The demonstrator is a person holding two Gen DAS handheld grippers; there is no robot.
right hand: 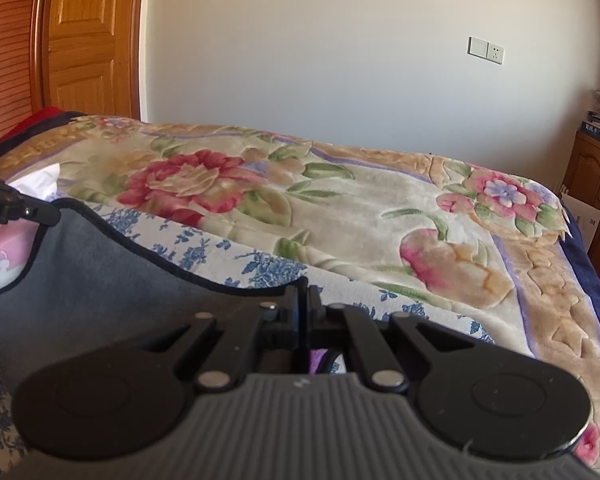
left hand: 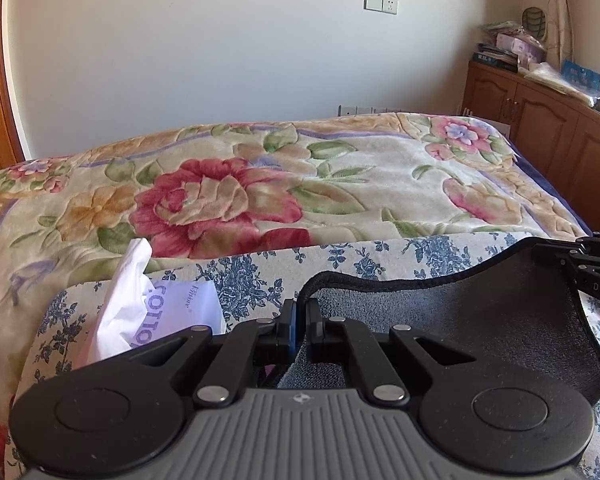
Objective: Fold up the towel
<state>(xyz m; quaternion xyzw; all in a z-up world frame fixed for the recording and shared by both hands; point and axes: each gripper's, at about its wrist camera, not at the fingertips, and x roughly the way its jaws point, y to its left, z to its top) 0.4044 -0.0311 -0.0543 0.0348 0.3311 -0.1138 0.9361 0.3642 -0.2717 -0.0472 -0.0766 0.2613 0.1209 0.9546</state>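
Tissue pack [left hand: 172, 312] at the near left of the bed [left hand: 340, 184], soft plastic wrapper with purple lettering, white tissue [left hand: 124, 280] crumpled and poking up out of its top. Beside it in the right wrist view, a pink box [right hand: 2, 256] with a cartoon figure, contents hidden.

Left gripper [left hand: 299, 316] clenched on the towel [left hand: 480, 320], fingers pressed together over its dark piped edge at one corner. Right gripper [right hand: 303, 300] likewise clamped on the towel [right hand: 100, 280], pinching the hem at the other corner. Seen from the left wrist, right gripper's fingers [left hand: 588, 264] at the far right, biting the same edge; from the right wrist, left gripper [right hand: 40, 212] at the far left.

Towel slung between both grippers just above the near end of the bed, sagging in a shallow curve along its top hem. Dark grey, short looped pile, edged in black binding.

Beneath it a cotton sheet [left hand: 340, 256], cream with small blue flower sprigs, flat weave. Beyond that a plush blanket [left hand: 228, 200], thick and embossed, with big red, pink and peach blooms and green leaves.
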